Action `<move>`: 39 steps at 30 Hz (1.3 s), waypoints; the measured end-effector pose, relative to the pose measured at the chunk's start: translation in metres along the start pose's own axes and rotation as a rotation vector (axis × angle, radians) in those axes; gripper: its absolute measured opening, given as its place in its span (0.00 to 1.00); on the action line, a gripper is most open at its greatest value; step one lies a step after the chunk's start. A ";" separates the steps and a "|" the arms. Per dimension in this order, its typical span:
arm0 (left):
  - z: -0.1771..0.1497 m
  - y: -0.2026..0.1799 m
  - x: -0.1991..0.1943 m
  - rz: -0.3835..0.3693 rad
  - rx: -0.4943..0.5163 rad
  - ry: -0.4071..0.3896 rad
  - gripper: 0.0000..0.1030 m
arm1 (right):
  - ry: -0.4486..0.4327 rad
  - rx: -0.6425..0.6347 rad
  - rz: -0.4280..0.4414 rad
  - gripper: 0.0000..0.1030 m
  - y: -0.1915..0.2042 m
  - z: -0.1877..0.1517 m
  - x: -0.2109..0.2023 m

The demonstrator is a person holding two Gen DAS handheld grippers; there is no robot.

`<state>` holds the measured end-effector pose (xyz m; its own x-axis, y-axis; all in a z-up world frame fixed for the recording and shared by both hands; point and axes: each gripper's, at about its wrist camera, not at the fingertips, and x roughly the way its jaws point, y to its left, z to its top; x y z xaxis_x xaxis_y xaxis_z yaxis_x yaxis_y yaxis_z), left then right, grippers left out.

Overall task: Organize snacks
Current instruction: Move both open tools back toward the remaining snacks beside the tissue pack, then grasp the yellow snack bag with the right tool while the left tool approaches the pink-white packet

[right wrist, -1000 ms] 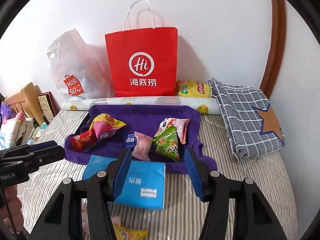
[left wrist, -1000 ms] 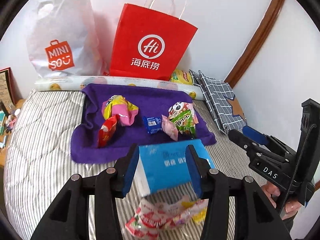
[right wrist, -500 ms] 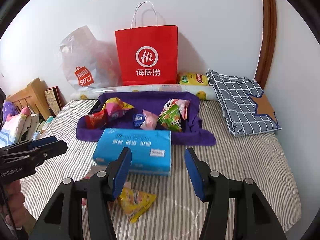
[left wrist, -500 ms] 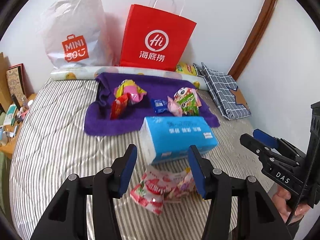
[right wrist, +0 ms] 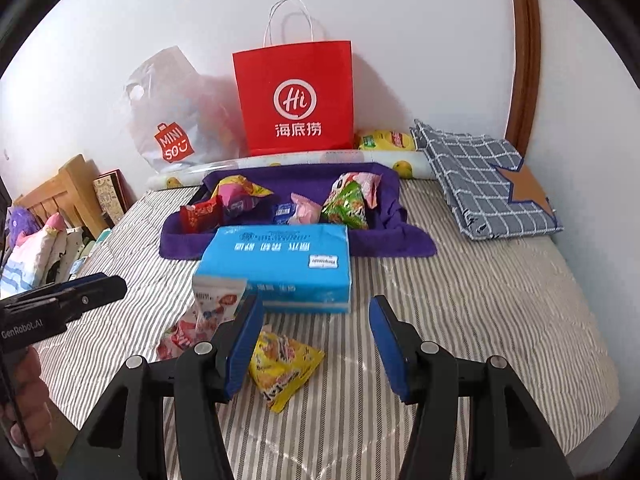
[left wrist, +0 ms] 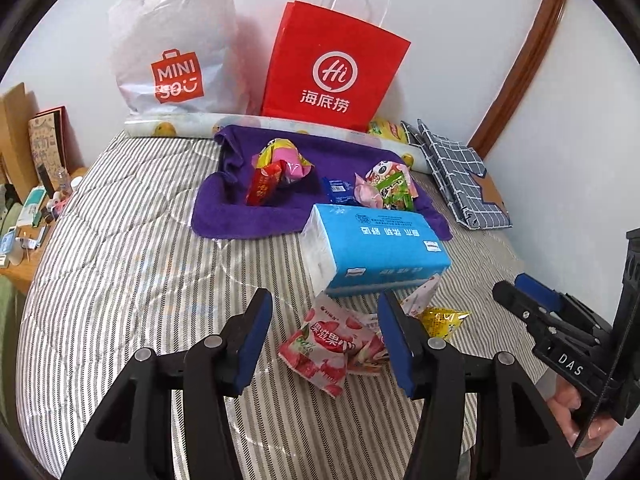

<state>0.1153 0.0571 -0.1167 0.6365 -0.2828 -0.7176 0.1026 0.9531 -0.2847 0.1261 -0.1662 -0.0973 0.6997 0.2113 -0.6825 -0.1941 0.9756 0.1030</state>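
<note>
We hold the left gripper (left wrist: 326,334) and right gripper (right wrist: 316,340) released, empty, above the bed (right wrist: 480,320). Loose snacks (left wrist: 332,344) lie near its front edge, beside the tissue pack (right wrist: 280,264).

Purple towel (left wrist: 240,216), blue tissue pack (left wrist: 376,248), grey-striped bedcover (left wrist: 120,264)

White plastic bag (left wrist: 172,44): "MINI SO" is printed in white on an orange bag-shaped logo.
Red paper bag (left wrist: 334,68): "Hi" is set in a white ring, with "海底捞" printed beneath it.
Right tongs (left wrist: 532,304): "DAS" is read on a black label on the body.
Left tongs (right wrist: 76,290): "GenRobot.AI" is lettered along the side.
Pink snack packet (left wrist: 328,340): "果滋果" is shown.
Blue tissue pack (left wrist: 372,240): white Chinese characters are printed upside down and cannot be made out.
</note>
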 end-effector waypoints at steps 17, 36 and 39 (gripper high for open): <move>0.000 0.001 0.000 0.007 0.011 0.005 0.53 | 0.090 -0.016 0.095 0.52 0.017 -0.031 0.037; 0.002 -0.011 0.019 -0.005 0.048 0.024 0.54 | 0.138 -0.031 0.087 0.52 0.021 -0.040 0.067; 0.000 -0.006 0.023 0.002 0.039 0.032 0.54 | 0.145 -0.021 0.086 0.52 0.021 -0.041 0.073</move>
<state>0.1288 0.0453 -0.1315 0.6120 -0.2833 -0.7384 0.1315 0.9571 -0.2583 0.1451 -0.1327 -0.1750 0.5738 0.2814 -0.7691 -0.2642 0.9525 0.1514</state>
